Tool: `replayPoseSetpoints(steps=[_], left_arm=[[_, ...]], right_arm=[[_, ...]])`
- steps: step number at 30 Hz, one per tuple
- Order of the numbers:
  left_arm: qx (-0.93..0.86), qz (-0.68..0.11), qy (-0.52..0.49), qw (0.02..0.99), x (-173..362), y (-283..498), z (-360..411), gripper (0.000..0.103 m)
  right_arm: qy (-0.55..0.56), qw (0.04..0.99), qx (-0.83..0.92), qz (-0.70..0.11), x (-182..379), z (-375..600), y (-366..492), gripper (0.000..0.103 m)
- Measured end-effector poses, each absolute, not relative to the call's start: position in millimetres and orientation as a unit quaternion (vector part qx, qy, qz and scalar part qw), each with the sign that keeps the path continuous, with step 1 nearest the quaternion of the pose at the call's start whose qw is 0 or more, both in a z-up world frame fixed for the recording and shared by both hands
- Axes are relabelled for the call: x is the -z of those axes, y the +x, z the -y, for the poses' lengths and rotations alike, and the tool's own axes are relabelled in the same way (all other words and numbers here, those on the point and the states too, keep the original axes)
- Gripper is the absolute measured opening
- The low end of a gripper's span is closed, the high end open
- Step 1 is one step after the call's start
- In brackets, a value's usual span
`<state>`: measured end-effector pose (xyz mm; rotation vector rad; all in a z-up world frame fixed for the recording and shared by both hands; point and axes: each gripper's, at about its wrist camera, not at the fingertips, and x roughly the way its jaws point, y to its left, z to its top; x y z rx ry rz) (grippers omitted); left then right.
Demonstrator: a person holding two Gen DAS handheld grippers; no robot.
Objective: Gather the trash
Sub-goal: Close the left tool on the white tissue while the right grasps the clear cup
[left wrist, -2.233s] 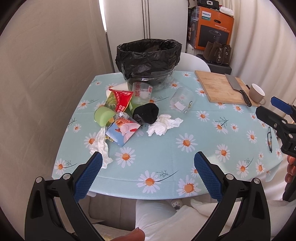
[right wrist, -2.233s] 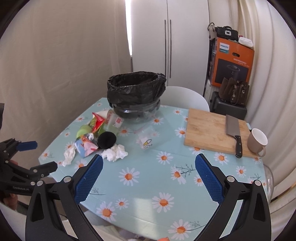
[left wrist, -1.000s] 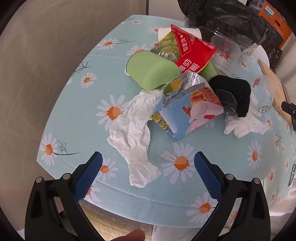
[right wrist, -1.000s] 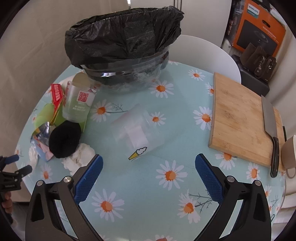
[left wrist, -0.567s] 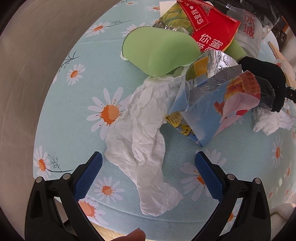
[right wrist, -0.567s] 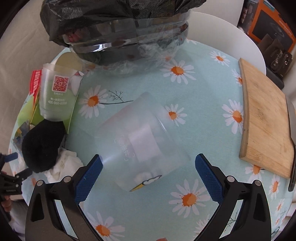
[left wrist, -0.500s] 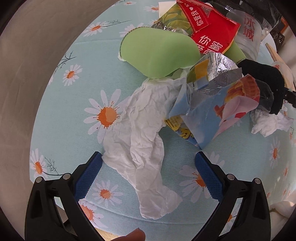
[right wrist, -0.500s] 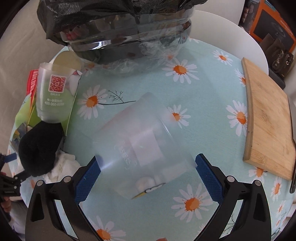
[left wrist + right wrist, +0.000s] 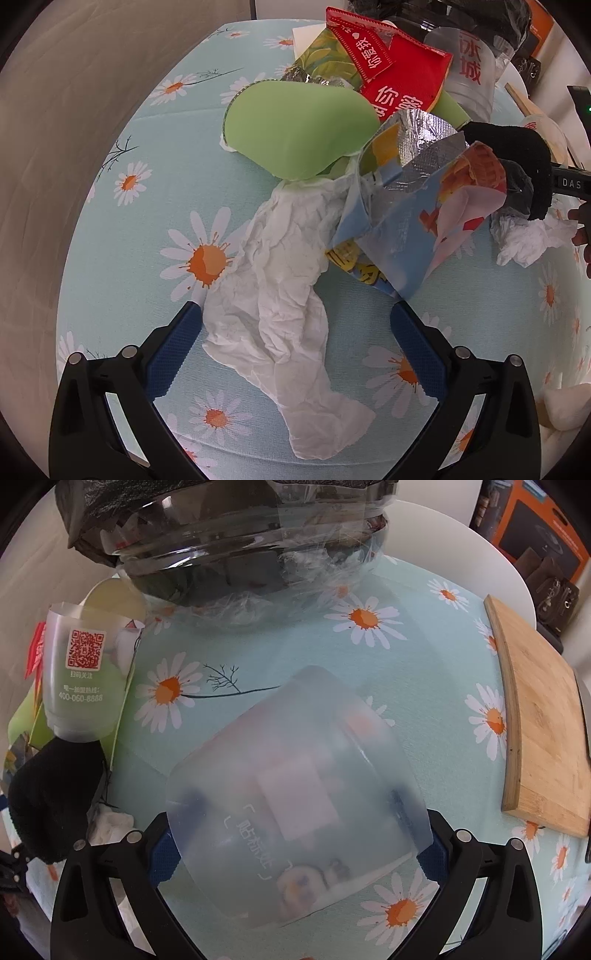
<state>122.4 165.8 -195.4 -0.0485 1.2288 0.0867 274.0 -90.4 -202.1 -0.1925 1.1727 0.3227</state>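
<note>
Daisy-print tablecloth (image 9: pixel 110 229) fills far more of both views than a second ago, because each gripper has dropped close to its target. Beyond the right gripper (image 9: pixel 295 834) stands the clear bin lined with a black plastic bag (image 9: pixel 236 535), where the trash presumably belongs. The frosted plastic cup lying on its side (image 9: pixel 295 797), half a second back just ahead of the right fingers, now sits between them; the jaws are wide and appear to bracket its walls, though contact is unclear. The left gripper (image 9: pixel 295 332) is also spread wide and empty, its blue pads either side of the crumpled white tissue (image 9: pixel 280 302). Both grasps look ready to close. Beyond it lie a green paper cup (image 9: pixel 295 133) and a foil snack wrapper (image 9: pixel 413 206).
</note>
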Motion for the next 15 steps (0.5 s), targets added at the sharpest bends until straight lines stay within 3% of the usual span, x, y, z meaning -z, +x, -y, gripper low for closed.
replayPoseSetpoints(steps=[10, 11, 12, 15], left_arm=[[-0.057, -0.566, -0.033, 0.822, 185.2, 124.3, -162.1, 0.098], [-0.055, -0.566, -0.032, 0.822, 185.2, 124.2, -162.8, 0.097], [-0.051, -0.565, -0.028, 0.823, 184.9, 123.7, -162.6, 0.096], [-0.048, -0.558, -0.025, 0.828, 183.6, 122.1, -160.0, 0.094]], right_arm=[[-0.091, 0.815, -0.152, -0.552, 203.1, 100.1, 274.2, 0.094], [-0.091, 0.814, -0.149, -0.555, 201.8, 101.9, 273.9, 0.086], [-0.089, 0.816, -0.145, -0.553, 198.4, 104.7, 272.8, 0.069], [-0.098, 0.812, -0.16, -0.552, 189.5, 108.0, 265.7, 0.058]])
